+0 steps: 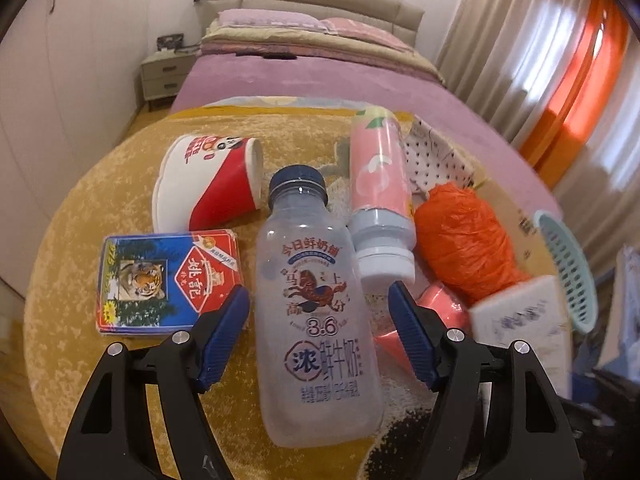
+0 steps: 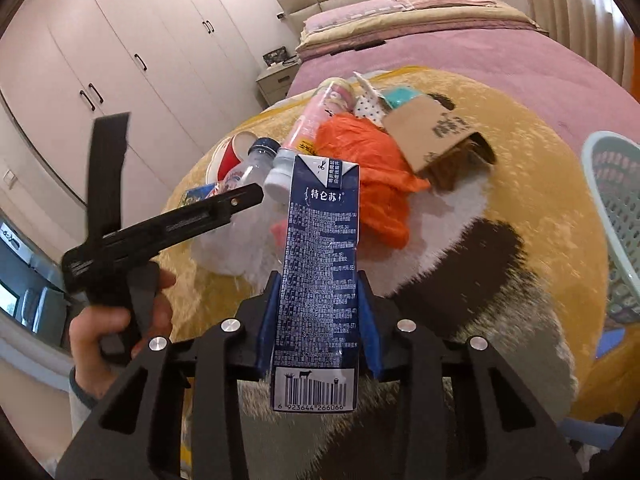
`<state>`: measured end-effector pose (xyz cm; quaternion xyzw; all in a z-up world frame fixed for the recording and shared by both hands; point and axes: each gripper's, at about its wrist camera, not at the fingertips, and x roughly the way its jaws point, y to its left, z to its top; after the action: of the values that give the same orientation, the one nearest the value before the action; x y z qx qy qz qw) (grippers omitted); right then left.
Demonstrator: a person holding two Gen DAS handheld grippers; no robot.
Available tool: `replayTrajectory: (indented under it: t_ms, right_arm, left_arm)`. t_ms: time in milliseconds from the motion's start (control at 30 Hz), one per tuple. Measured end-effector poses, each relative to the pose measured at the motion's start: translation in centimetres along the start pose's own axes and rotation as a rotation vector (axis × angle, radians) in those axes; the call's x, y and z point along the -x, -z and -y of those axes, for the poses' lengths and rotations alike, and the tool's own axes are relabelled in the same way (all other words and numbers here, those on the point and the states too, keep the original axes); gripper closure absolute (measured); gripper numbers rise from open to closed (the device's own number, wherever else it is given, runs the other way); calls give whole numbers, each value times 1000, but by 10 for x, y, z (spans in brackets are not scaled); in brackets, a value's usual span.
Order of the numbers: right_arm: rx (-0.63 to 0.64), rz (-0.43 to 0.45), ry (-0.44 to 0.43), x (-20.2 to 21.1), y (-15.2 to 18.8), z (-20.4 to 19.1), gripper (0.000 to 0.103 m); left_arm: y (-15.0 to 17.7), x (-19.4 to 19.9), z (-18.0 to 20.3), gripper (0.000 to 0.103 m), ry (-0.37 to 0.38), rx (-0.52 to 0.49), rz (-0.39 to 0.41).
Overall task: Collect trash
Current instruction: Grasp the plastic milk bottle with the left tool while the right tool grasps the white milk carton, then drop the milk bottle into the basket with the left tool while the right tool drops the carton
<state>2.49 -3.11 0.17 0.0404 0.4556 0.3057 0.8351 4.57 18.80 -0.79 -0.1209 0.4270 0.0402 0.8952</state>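
My left gripper (image 1: 318, 304) is open, its blue pads on either side of a clear milk bottle (image 1: 316, 300) with a dark blue cap that lies on the yellow blanket (image 1: 100, 208). My right gripper (image 2: 318, 300) is shut on a dark blue milk carton (image 2: 320, 264) and holds it above the blanket. Around the bottle lie a red and white paper cup (image 1: 208, 180), a card box with a tiger picture (image 1: 168, 280), a pink bottle (image 1: 380, 184) and a crumpled orange bag (image 1: 464, 236). The left gripper's body (image 2: 160, 224) shows in the right wrist view.
A teal plastic basket (image 2: 616, 208) stands at the right on the blanket; it also shows in the left wrist view (image 1: 568, 272). A cardboard box (image 2: 436, 136) lies behind the orange bag. The pink bed (image 1: 320, 76), a nightstand (image 1: 164, 76) and wardrobes (image 2: 120, 60) are beyond.
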Motion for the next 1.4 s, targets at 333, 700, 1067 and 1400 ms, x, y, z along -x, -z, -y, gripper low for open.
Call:
replayTrajectory:
  t_ms: [333,700,1067,1400]
  right_arm:
    - [144,-22,207,23,22,-7,70]
    - [83,-42,160,-2,21,0,67]
    - [65,-45,170,-5,37,5,61]
    - [131,47,109,28,41,4,68]
  left_arm:
    - [18,18,10,47,-40,-13,2]
    - [75,51,15,47,43,-14,-33]
    - [81,43,31,46,-16,-57,-32]
    - [86,77,32,48,80,-16,81]
